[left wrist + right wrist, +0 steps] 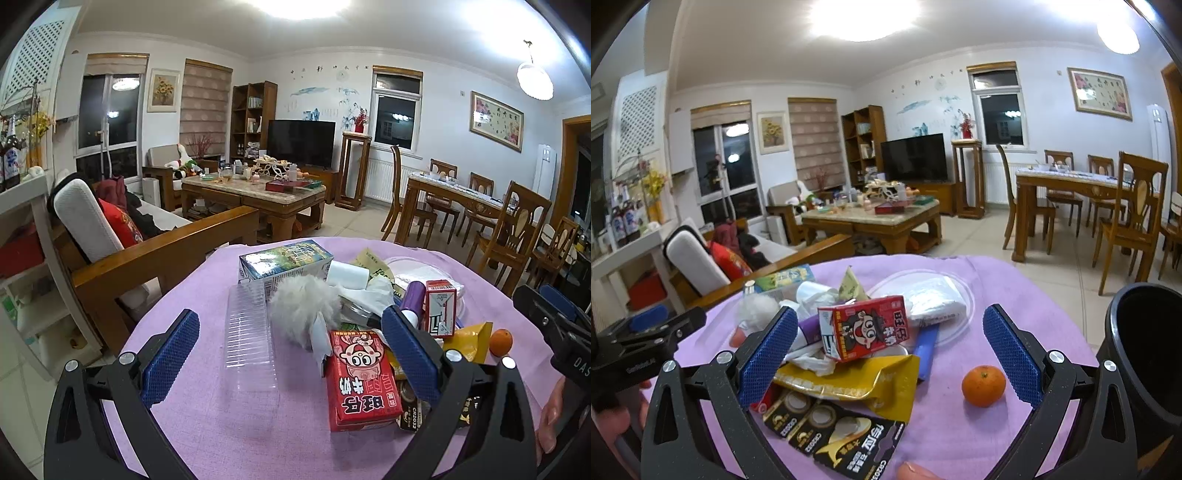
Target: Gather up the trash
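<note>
Both sets of jaws are held wide and empty: left gripper (290, 354), right gripper (890, 354). The red milk carton (862, 328) is propped just left of the mandarin (983, 385); likely light and crushable, best pinched across its flat sides.

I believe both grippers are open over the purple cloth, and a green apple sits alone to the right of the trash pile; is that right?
Not quite: it is an orange tangerine, not a green apple, as the right wrist view shows. It does sit alone on the purple cloth, right of the pile, and both the left gripper and right gripper are open.
</note>
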`<state>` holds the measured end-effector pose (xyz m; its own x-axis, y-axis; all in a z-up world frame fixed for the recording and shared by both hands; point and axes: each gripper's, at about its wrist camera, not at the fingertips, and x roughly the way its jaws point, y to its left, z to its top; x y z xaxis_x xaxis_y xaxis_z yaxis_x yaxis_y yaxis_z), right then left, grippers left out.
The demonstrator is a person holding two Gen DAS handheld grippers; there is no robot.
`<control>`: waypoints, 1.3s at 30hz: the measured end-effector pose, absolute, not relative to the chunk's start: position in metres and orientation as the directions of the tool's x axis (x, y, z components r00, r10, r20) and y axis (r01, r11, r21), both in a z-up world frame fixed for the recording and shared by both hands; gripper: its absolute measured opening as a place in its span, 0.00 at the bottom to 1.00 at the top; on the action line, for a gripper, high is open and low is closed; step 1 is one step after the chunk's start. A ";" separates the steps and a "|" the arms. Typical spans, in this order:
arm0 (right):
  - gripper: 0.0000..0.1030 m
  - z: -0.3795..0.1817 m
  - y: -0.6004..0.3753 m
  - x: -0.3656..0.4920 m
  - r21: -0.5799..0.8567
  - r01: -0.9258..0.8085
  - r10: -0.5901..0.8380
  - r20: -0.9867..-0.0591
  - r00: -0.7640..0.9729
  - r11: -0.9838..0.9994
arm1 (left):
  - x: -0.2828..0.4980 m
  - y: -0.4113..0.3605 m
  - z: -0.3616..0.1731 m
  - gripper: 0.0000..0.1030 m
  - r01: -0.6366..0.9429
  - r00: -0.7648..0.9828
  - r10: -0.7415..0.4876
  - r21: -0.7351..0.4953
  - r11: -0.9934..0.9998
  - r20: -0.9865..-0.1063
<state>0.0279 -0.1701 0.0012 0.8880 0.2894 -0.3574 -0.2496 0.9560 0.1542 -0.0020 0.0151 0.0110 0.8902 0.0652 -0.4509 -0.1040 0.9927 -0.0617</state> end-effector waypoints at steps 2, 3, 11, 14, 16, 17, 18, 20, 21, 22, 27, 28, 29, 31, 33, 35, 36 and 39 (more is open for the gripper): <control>0.96 0.001 -0.170 0.029 0.156 -0.248 0.289 -0.358 0.888 0.956 | -0.002 0.015 0.010 0.95 -0.103 0.891 0.066 -0.057 0.993 -0.449; 0.96 0.000 -0.170 0.028 0.157 -0.247 0.289 -0.358 0.888 0.956 | -0.002 0.014 0.010 0.95 -0.103 0.892 0.067 -0.055 0.993 -0.448; 0.96 0.000 -0.170 0.029 0.155 -0.248 0.288 -0.357 0.889 0.956 | -0.002 0.014 0.010 0.95 -0.103 0.892 0.068 -0.055 0.993 -0.448; 0.96 0.001 -0.171 0.029 0.158 -0.248 0.289 -0.357 0.888 0.956 | -0.002 0.014 0.010 0.95 -0.102 0.892 0.067 -0.055 0.993 -0.447; 0.96 0.001 -0.171 0.029 0.159 -0.248 0.290 -0.357 0.888 0.956 | -0.002 0.014 0.010 0.95 -0.103 0.892 0.067 -0.056 0.993 -0.447; 0.96 0.001 -0.171 0.029 0.159 -0.248 0.290 -0.357 0.888 0.956 | -0.002 0.014 0.010 0.95 -0.103 0.892 0.067 -0.056 0.993 -0.447; 0.96 0.000 -0.171 0.029 0.160 -0.247 0.290 -0.357 0.888 0.956 | -0.002 0.014 0.010 0.95 -0.103 0.892 0.068 -0.056 0.993 -0.447; 0.96 0.001 -0.171 0.029 0.161 -0.247 0.289 -0.357 0.888 0.956 | -0.002 0.014 0.010 0.95 -0.103 0.892 0.067 -0.056 0.993 -0.448; 0.96 0.000 -0.171 0.029 0.162 -0.246 0.289 -0.357 0.888 0.956 | -0.002 0.014 0.009 0.95 -0.103 0.892 0.067 -0.057 0.993 -0.448; 0.96 0.001 -0.171 0.029 0.162 -0.247 0.290 -0.357 0.888 0.955 | -0.002 0.014 0.009 0.95 -0.103 0.892 0.066 -0.057 0.993 -0.447; 0.96 0.000 -0.171 0.029 0.164 -0.246 0.290 -0.356 0.888 0.955 | -0.002 0.014 0.009 0.95 -0.102 0.892 0.067 -0.056 0.993 -0.447; 0.96 0.000 -0.171 0.029 0.165 -0.246 0.290 -0.356 0.888 0.955 | -0.002 0.014 0.009 0.95 -0.102 0.892 0.067 -0.056 0.993 -0.447; 0.96 0.001 -0.171 0.029 0.164 -0.246 0.290 -0.356 0.888 0.955 | -0.002 0.014 0.009 0.95 -0.102 0.892 0.067 -0.056 0.993 -0.447; 0.96 0.000 -0.171 0.029 0.166 -0.246 0.290 -0.357 0.888 0.955 | -0.002 0.014 0.009 0.95 -0.103 0.892 0.066 -0.057 0.993 -0.447; 0.96 0.000 -0.171 0.030 0.167 -0.246 0.291 -0.357 0.888 0.955 | -0.002 0.014 0.009 0.95 -0.102 0.892 0.066 -0.057 0.993 -0.447; 0.96 0.000 -0.171 0.030 0.168 -0.245 0.290 -0.356 0.888 0.955 | -0.002 0.014 0.009 0.95 -0.103 0.892 0.066 -0.057 0.993 -0.447; 0.96 0.000 -0.172 0.030 0.169 -0.244 0.290 -0.356 0.888 0.955 | -0.002 0.014 0.009 0.95 -0.102 0.892 0.066 -0.058 0.993 -0.447; 0.96 0.000 -0.172 0.030 0.169 -0.244 0.290 -0.357 0.888 0.955 | -0.002 0.015 0.009 0.95 -0.102 0.892 0.066 -0.057 0.993 -0.447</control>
<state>0.0300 -0.1717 -0.0004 0.8882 0.2897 -0.3566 -0.2436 0.9550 0.1691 -0.0024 0.0146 0.0088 0.8919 0.0661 -0.4474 -0.1024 0.9931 -0.0574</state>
